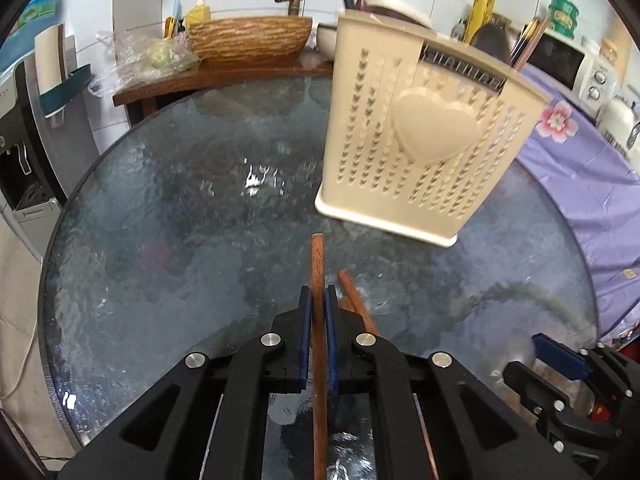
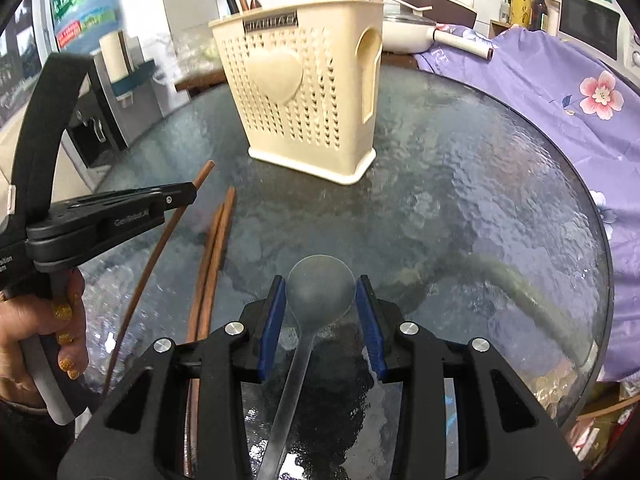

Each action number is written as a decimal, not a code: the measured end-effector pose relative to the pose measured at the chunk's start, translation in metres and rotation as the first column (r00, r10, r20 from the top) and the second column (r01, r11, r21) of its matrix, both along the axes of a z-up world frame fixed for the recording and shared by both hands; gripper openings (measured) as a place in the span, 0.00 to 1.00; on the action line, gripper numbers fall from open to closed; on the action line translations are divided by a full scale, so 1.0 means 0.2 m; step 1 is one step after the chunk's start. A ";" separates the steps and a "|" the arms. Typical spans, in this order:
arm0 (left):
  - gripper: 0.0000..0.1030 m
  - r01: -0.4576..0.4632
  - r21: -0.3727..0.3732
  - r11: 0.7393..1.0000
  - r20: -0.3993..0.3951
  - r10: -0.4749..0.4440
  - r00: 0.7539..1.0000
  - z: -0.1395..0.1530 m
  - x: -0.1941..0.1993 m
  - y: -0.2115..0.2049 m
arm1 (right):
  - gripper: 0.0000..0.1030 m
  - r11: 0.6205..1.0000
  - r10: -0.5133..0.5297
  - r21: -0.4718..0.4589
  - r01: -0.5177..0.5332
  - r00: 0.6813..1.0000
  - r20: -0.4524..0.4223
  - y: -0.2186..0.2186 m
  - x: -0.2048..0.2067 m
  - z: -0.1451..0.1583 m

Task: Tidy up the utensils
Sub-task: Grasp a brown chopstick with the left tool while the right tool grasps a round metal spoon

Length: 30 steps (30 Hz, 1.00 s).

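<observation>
One brown wooden chopstick (image 1: 318, 280) is pinched tight in the left gripper (image 1: 319, 300), lifted over the round glass table (image 1: 180, 220). Two more chopsticks (image 2: 212, 264) lie side by side near the table's left edge. The right gripper (image 2: 321, 300) squeezes the bowl of one clear plastic spoon (image 2: 320, 292), in front of the cream holder (image 2: 304, 96) at the table's middle.

Black gripper (image 1: 319, 308), blue pads, gold-glitter nails, seemingly.

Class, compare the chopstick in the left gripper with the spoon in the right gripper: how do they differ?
The chopstick is brown wood; the spoon is clear plastic. The chopstick is a thin straight stick; the spoon has a round bowl and a long handle. The left gripper is nearly shut; the right gripper stands wider. Both are gripped.
</observation>
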<state>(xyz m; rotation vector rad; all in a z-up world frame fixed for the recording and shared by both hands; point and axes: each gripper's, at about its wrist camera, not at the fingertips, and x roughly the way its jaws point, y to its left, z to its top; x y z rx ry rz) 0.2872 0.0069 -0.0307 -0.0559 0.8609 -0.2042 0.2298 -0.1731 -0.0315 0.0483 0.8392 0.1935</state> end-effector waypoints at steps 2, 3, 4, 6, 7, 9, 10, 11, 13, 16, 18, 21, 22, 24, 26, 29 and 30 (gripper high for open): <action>0.06 0.006 -0.015 1.000 0.023 -0.005 1.000 0.05 -0.04 -0.01 | 0.36 1.000 0.005 0.021 -0.005 1.000 0.021 -0.02 -0.01 0.03; 0.06 0.007 -0.019 1.000 0.032 -0.007 0.999 0.07 -0.05 0.00 | 0.36 0.999 0.009 0.032 -0.010 0.999 0.031 -0.03 -0.02 0.04; 0.06 0.010 -0.025 1.000 0.047 -0.009 0.999 0.09 -0.06 0.00 | 0.36 0.999 0.014 0.048 -0.016 0.999 0.040 -0.04 -0.03 0.06; 0.06 0.014 -0.034 0.999 0.069 -0.012 0.998 0.14 -0.09 0.01 | 0.36 0.997 0.021 0.071 -0.025 0.998 0.055 -0.05 -0.04 0.10; 0.06 0.017 -0.039 0.999 0.083 -0.014 0.996 0.17 -0.10 0.02 | 0.36 0.996 0.027 0.079 -0.032 0.997 0.066 -0.06 -0.05 0.12; 0.06 0.020 -0.049 0.999 0.106 -0.015 0.994 0.21 -0.14 0.02 | 0.36 0.996 0.032 0.082 -0.039 0.996 0.088 -0.07 -0.06 0.16; 0.06 0.021 -0.055 0.998 0.113 -0.014 0.993 0.23 -0.16 0.02 | 0.36 0.996 0.033 0.083 -0.042 0.994 0.103 -0.07 -0.07 0.19; 0.06 0.022 -0.064 0.998 0.127 -0.013 0.992 0.25 -0.18 0.03 | 0.36 0.995 0.035 0.084 -0.045 0.993 0.116 -0.07 -0.08 0.21; 0.06 0.027 -0.073 0.997 0.146 -0.016 0.989 0.29 -0.21 0.05 | 0.36 0.995 0.047 0.081 -0.059 0.989 0.141 -0.07 -0.10 0.26; 0.06 0.035 -0.074 0.997 0.174 -0.022 0.984 0.34 -0.26 0.06 | 0.36 0.995 0.058 0.071 -0.071 0.983 0.172 -0.07 -0.12 0.31; 0.06 0.041 -0.074 0.996 0.188 -0.026 0.982 0.37 -0.28 0.06 | 0.36 0.995 0.064 0.064 -0.077 0.980 0.186 -0.06 -0.13 0.33; 0.06 0.050 -0.073 0.996 0.208 -0.034 0.977 0.40 -0.32 0.06 | 0.36 0.995 0.065 0.062 -0.080 0.976 0.208 -0.05 -0.14 0.37; 0.06 0.052 -0.073 0.996 0.214 -0.035 0.976 0.41 -0.32 0.06 | 0.36 0.995 0.065 0.061 -0.080 0.975 0.214 -0.05 -0.15 0.38; 0.06 0.052 -0.077 0.996 0.226 -0.034 0.974 0.43 -0.33 0.07 | 0.35 0.995 0.067 0.055 -0.081 0.972 0.227 -0.04 -0.15 0.39; 0.06 0.055 -0.085 0.995 0.233 -0.034 0.972 0.45 -0.34 0.08 | 0.35 0.995 0.070 0.051 -0.085 0.968 0.239 -0.04 -0.15 0.41; 0.06 0.061 -0.094 0.994 0.244 -0.036 0.969 0.48 -0.35 0.09 | 0.35 0.995 0.077 0.041 -0.090 0.964 0.256 -0.03 -0.15 0.45; 0.06 0.064 -0.094 0.994 0.248 -0.039 0.968 0.48 -0.35 0.09 | 0.35 0.995 0.078 0.038 -0.091 0.961 0.264 -0.03 -0.15 0.46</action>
